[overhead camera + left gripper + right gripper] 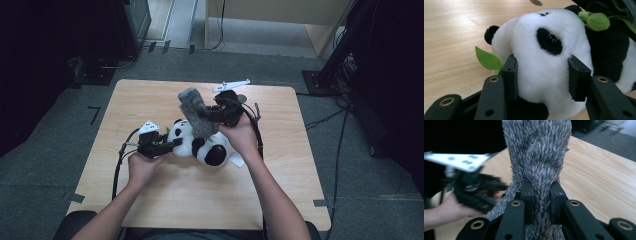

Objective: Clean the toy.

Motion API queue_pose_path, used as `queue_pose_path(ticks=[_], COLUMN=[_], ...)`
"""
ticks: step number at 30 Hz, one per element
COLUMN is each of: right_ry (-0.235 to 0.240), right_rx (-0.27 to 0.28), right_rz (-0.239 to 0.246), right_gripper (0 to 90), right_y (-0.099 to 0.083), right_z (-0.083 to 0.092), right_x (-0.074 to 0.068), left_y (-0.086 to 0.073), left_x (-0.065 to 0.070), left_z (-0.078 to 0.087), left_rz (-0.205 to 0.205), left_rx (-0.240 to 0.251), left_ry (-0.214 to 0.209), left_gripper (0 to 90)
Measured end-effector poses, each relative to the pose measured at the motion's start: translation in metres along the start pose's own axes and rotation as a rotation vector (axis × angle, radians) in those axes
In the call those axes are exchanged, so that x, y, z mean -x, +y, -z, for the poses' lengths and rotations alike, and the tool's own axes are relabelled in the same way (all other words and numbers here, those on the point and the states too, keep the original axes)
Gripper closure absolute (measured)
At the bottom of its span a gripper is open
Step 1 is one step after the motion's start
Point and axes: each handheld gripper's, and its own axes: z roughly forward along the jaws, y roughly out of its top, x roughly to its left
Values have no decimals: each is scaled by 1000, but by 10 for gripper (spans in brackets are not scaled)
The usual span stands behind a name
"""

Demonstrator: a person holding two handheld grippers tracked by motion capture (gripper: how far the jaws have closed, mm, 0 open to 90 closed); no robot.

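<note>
The panda toy (pixel 554 67) is covered in soft, matt plush, with felt-like green leaves (pixel 487 59). The grey cloth (pixel 539 157) is seen as shaggy and rough-piled. The table (pixel 165 195) is finished in smooth, faintly glossy light wood.

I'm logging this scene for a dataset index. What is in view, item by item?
black-and-white plush panda: one, lying at the table's middle, green felt leaves by its head
fuzzy grey cloth strip: one, grey, lifted above the panda
light wooden table: one, on grey carpet
white tag: one, beside the panda
left claw: black, pads pressing the panda's white head
right claw: black, shut on the cloth strip
forearms: two, coming in from the bottom of the high view
</note>
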Motion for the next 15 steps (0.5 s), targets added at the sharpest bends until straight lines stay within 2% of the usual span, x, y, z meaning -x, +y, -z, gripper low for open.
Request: queue_pose_path(ticks=[3, 5, 9, 12, 14, 15], right_ry=[34, 56, 103, 76, 53, 21], right_rx=[21, 35, 25, -35, -55, -62], right_rz=[25, 25, 1, -11, -22, 2], right_gripper=[783, 784, 784, 789, 795, 797], right_y=[-6, -12, -38, -67, -83, -87], right_z=[4, 4, -12, -38, -53, -56], right_x=[-18, -28, -41, -43, -39, -41], left_y=[1, 1, 0, -1, -2, -2], left_x=[0, -1, -3, -4, -1, 0], left_z=[-1, -2, -6, -6, -6, -6], left_rz=[-5, 2, 29, 31, 2, -13], left_rx=[11, 15, 5, -5, -16, -24], left_ry=[17, 23, 15, 11, 18, 23], left_gripper=[524, 523, 518, 514, 510, 508])
